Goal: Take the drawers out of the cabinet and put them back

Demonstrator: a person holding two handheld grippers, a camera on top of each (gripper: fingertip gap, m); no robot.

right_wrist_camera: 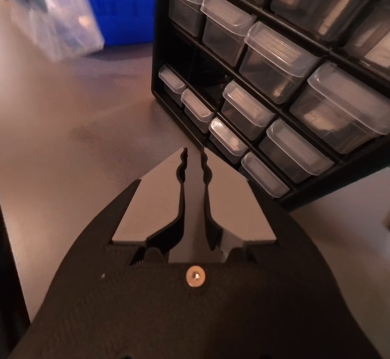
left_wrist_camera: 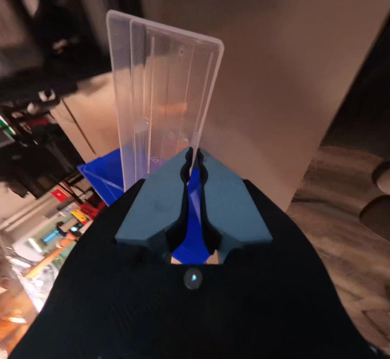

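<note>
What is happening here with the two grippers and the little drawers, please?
A person is working with two hand-held grippers at a black cabinet of small clear drawers. The left gripper is shut on a clear drawer, pinching one edge and holding it up in the air, with a blue bin behind it. The right gripper is empty, its fingers slightly apart, above the table near the cabinet's lower corner. At least one slot in the cabinet is empty.
</note>
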